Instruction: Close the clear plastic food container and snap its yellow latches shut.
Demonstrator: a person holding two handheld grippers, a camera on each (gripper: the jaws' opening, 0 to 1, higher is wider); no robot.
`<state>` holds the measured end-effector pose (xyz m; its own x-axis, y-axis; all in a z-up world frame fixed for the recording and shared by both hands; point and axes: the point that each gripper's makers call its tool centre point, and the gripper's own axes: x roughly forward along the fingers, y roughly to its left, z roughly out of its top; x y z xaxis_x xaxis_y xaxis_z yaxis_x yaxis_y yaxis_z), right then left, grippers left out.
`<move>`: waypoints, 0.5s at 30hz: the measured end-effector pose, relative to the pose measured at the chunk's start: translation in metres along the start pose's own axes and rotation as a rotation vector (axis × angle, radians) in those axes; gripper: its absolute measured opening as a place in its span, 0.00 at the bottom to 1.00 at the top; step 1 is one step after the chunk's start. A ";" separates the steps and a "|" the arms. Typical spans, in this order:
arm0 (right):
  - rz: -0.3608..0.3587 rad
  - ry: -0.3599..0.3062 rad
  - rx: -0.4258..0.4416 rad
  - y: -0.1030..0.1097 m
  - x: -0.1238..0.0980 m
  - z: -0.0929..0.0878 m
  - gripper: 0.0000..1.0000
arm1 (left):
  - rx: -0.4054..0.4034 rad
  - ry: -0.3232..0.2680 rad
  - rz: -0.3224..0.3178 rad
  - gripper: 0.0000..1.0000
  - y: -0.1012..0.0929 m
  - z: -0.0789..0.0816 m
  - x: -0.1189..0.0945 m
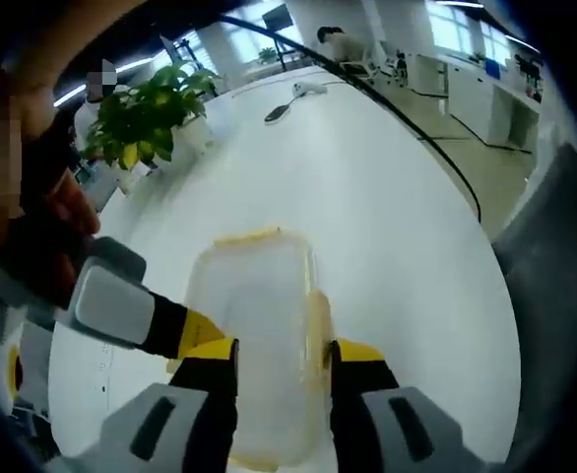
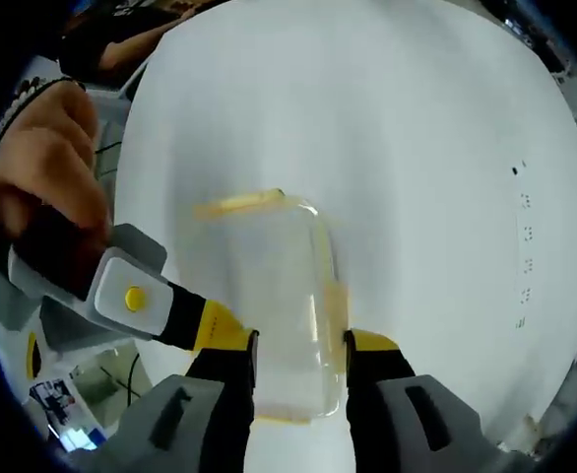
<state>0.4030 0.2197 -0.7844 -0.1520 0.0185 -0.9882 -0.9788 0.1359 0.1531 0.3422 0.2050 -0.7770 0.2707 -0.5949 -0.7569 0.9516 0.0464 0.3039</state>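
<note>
Straddling the clear plastic food container point(image 1: 259, 325) with my left gripper point(image 1: 284, 355): black jaws with yellow tips stand apart, one on each long side of the box, just beside or touching its walls; I can't tell if they bear on it. Container is a rounded-corner rectangle, translucent and slightly frosted, lid on top, lying flat on the white table point(image 1: 397, 227) and running from 6 toward 12 o'clock in the left gripper view. One yellow latch point(image 1: 318, 330) is a soft-looking strip along the long side at 3 o'clock of the box, right by my jaw tip; another yellow latch point(image 1: 249, 236) edges the far short end at 12. Whether either is snapped down I can't tell. In the right gripper view, my right gripper point(image 2: 301, 350) sits the same way, jaws apart across the near end of the container point(image 2: 274, 296), yellow strips at its 12 and 3 o'clock edges. Other gripper comes in from 9 o'clock in each view, grey matte body, held by a hand point(image 2: 42, 168). Table is smooth, glossy, oval. Leafy green potted plant point(image 1: 146, 118) at 11 o'clock in the left gripper view.
</note>
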 end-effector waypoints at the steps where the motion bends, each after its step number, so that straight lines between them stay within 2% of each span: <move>1: -0.001 0.000 -0.001 0.000 0.000 0.000 0.33 | -0.002 -0.003 0.003 0.30 0.000 0.001 0.000; 9: -0.002 0.055 -0.009 0.000 0.001 0.003 0.32 | 0.044 0.054 0.049 0.30 -0.001 0.001 0.005; 12: 0.011 0.056 -0.012 0.003 0.002 0.001 0.32 | 0.059 0.059 0.074 0.29 -0.002 0.000 0.005; 13: 0.018 0.058 -0.015 0.001 0.002 0.002 0.32 | 0.136 0.082 0.126 0.28 0.006 -0.005 0.004; 14: 0.022 0.057 -0.016 0.001 0.002 0.002 0.32 | 0.104 0.068 0.116 0.28 -0.001 -0.007 0.001; 15: 0.025 0.056 -0.016 0.001 0.002 0.002 0.32 | 0.118 0.067 0.120 0.28 -0.002 -0.008 0.002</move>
<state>0.4018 0.2223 -0.7862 -0.1830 -0.0337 -0.9825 -0.9767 0.1205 0.1777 0.3423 0.2099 -0.7834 0.3939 -0.5353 -0.7472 0.8895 0.0170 0.4567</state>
